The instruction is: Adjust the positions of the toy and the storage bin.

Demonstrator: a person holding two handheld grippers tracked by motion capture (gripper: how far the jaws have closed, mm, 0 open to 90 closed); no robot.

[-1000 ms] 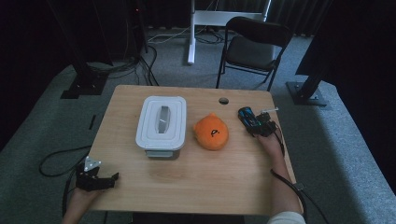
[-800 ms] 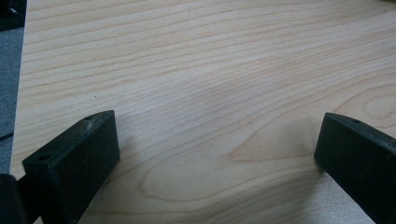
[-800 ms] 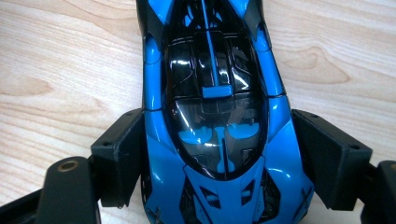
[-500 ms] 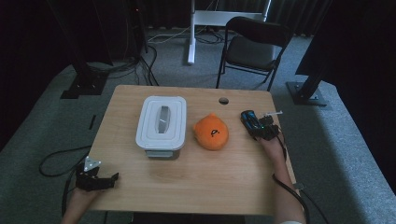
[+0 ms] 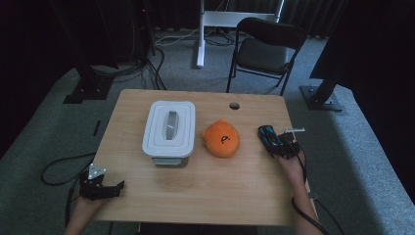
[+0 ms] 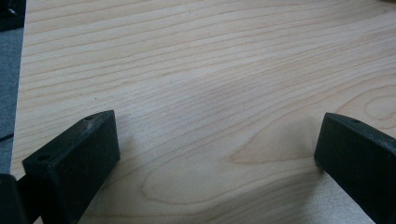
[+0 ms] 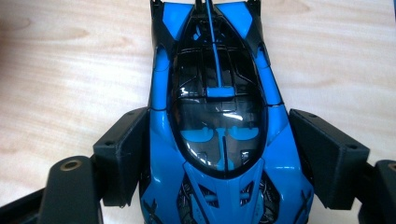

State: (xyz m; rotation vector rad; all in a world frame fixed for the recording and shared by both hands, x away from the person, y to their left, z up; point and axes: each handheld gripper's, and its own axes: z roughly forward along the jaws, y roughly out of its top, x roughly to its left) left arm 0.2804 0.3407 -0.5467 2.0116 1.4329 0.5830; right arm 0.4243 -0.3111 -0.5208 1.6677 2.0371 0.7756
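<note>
Your light wooden table [image 5: 205, 196] carries a closed white plastic lidded box [image 5: 169, 128] and an orange plush toy [image 5: 221, 139]; your right gripper [image 5: 272, 143] clamps the glossy blue toy car [image 7: 219, 121] near the right edge, not yet boxed; your left gripper [image 5: 110, 188] rests open, empty.

left tongs [image 5: 115, 187]: black, grey plate | right tongs [image 7: 219, 154]: black blocky jaws, screw holes

Glossy plastic toy car [image 7: 217, 121], matt wood-grain table [image 5: 220, 196], fuzzy cloth plush [image 5: 221, 139].

The right gripper [image 5: 274, 142] grips a blue toy car [image 5: 268, 135] (beside an orange plush [image 5: 221, 139]).
</note>
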